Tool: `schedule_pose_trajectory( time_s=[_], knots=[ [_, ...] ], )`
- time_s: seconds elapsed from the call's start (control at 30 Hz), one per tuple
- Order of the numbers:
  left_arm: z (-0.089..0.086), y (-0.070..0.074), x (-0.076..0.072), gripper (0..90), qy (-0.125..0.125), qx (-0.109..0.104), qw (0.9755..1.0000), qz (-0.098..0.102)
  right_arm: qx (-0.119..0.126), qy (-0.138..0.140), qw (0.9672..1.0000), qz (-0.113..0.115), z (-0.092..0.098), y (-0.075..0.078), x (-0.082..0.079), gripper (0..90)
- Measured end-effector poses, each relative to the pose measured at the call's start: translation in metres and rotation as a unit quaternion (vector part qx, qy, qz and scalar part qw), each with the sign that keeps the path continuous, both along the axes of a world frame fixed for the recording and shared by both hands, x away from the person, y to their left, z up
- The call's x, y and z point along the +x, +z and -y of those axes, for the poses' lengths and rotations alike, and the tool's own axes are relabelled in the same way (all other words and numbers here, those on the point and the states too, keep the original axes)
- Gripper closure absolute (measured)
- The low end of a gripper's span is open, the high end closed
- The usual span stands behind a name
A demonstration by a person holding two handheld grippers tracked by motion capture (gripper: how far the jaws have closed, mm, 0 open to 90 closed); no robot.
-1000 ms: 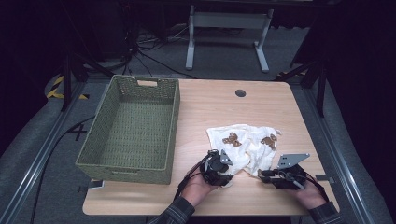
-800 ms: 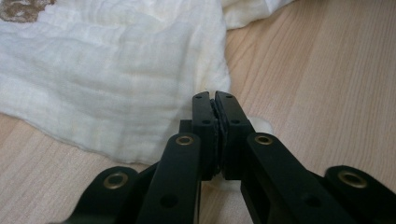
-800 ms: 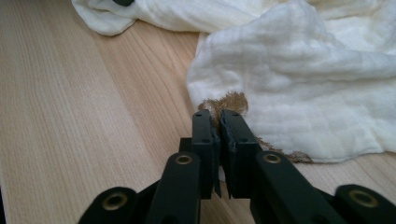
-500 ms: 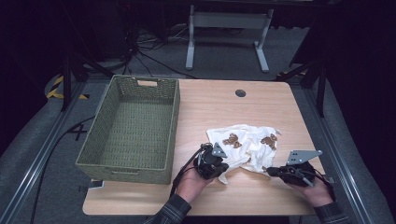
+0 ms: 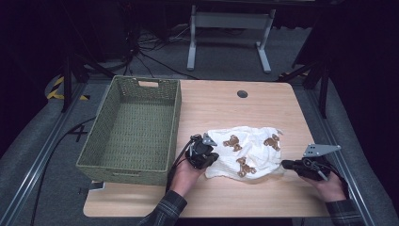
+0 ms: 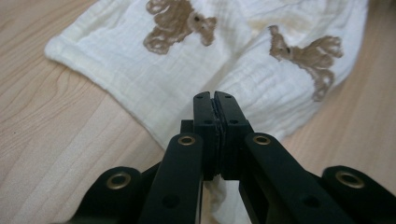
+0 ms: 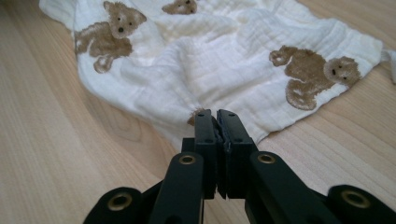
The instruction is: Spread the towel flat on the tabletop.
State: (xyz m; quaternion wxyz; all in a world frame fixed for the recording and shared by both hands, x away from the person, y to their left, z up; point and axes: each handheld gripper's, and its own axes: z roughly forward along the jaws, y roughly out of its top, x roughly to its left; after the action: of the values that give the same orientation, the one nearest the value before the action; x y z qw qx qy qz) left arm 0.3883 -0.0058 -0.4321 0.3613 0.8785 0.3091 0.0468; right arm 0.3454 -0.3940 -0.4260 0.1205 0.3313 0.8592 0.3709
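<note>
A cream cloth (image 5: 249, 150) printed with brown teddy bears lies spread on the wooden table (image 5: 221, 106), near its front edge. My left gripper (image 5: 212, 159) is shut on the cloth's near left edge. In the left gripper view the jaws (image 6: 215, 95) meet with a fold of the cloth (image 6: 187, 60) pinched between them. My right gripper (image 5: 284, 164) is shut on the cloth's near right corner. The right gripper view shows its closed jaws (image 7: 215, 113) biting the hem of the cloth (image 7: 210, 60). The fabric is drawn out between the two grippers.
A green woven basket (image 5: 172, 127) with nothing in it stands on the left side of the table, close to my left hand. A round cable hole (image 5: 242, 93) sits at the back of the tabletop. Bare wood lies behind the cloth.
Both hands have moved apart, the left one leftward and the right one rightward. The cloth, bunched between them before, is now pulled wider and flatter.
</note>
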Motion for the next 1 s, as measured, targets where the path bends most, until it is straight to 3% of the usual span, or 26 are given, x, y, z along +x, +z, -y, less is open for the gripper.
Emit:
schedule_pose_trajectory(
  time_s=[0.17, 0.2, 0.3, 0.37, 0.53, 0.63, 0.73, 0.9, 1.0],
  knots=[
    [0.005, -0.011, 0.007, 81.9, 0.013, 0.020, 0.9997, 0.000, -0.016, -0.003, 0.9999, -0.006, -0.004, -0.008, 0.012, 87.2],
    [0.005, -0.011, 0.008, 78.4, 0.011, 0.029, 0.9995, 0.002, -0.025, -0.010, 0.9995, -0.013, -0.005, -0.014, 0.016, 82.2],
    [0.004, -0.007, 0.002, 75.7, 0.016, 0.018, 0.9996, 0.013, -0.025, -0.015, 0.9995, -0.010, -0.004, -0.014, 0.016, 77.8],
    [0.001, -0.003, -0.001, 74.4, 0.012, 0.015, 0.9997, 0.017, -0.005, -0.021, 0.9998, 0.004, 0.003, -0.006, 0.010, 77.4],
    [-0.003, 0.005, -0.017, 76.1, -0.003, 0.000, 0.9998, 0.019, 0.007, -0.013, 0.9998, 0.014, 0.006, 0.000, -0.004, 82.4],
    [-0.001, 0.006, -0.027, 81.5, -0.020, -0.001, 0.9997, 0.012, 0.006, 0.000, 0.9999, 0.012, 0.004, 0.000, -0.012, 85.6],
    [0.001, 0.006, -0.037, 83.1, -0.028, 0.005, 0.9994, 0.019, 0.002, 0.000, 0.9998, 0.021, 0.001, 0.001, -0.019, 85.8],
    [-0.007, 0.012, -0.045, 81.2, -0.021, -0.008, 0.9992, 0.031, 0.011, -0.007, 0.9993, 0.034, 0.006, 0.007, -0.029, 82.3],
    [-0.009, 0.014, -0.051, 81.5, -0.025, -0.015, 0.9992, 0.028, 0.013, -0.003, 0.9994, 0.033, 0.004, 0.007, -0.036, 82.7]
  ],
)
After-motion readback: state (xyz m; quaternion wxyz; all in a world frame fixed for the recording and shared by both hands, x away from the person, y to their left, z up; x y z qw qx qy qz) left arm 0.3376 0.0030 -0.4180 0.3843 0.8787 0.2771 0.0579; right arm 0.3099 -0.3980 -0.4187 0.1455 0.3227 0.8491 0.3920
